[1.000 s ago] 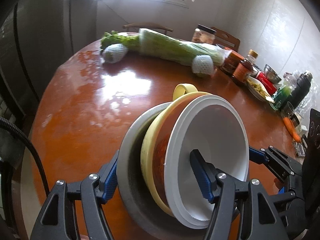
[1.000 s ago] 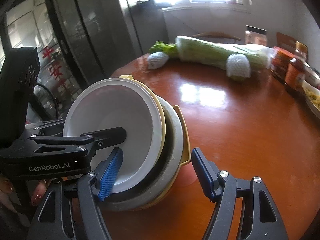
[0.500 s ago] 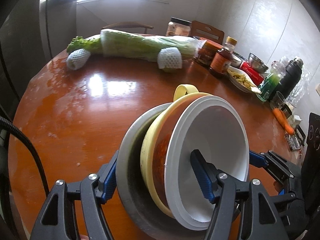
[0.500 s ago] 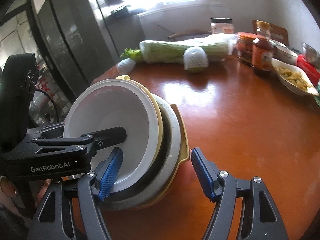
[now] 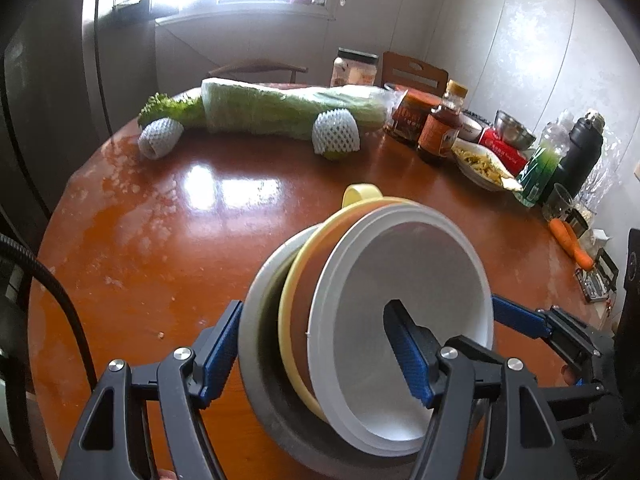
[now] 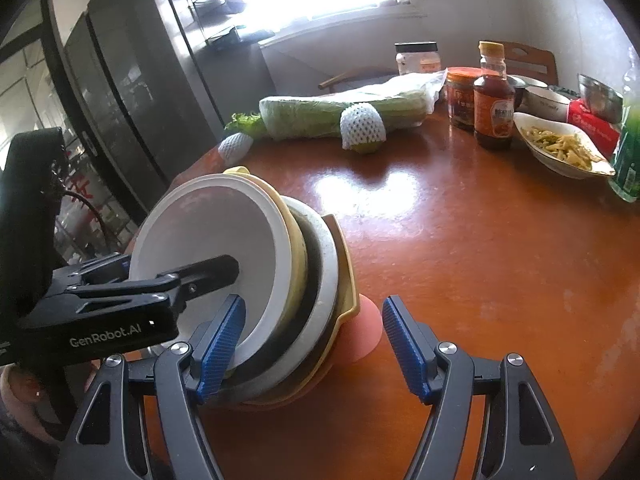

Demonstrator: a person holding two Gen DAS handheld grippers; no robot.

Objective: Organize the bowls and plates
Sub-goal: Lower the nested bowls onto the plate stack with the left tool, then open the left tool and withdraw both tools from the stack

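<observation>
A tilted stack of bowls hangs over the round wooden table: a white bowl sits in a yellow bowl, which sits in a grey bowl. My left gripper spans it, one pad on the grey rim and one inside the white bowl; its jaws are opening. My right gripper holds the same stack, its left pad in the white bowl and its right pad beside the pink base.
A wrapped cabbage and a foam-netted fruit lie at the far side. Jars, a dish of food, a black flask and carrots crowd the right. A black cable hangs at the left edge.
Both grippers have carried the stack across the table; the cabbage and jars have slid leftward in both views. The stack sits the same way between the pads.
</observation>
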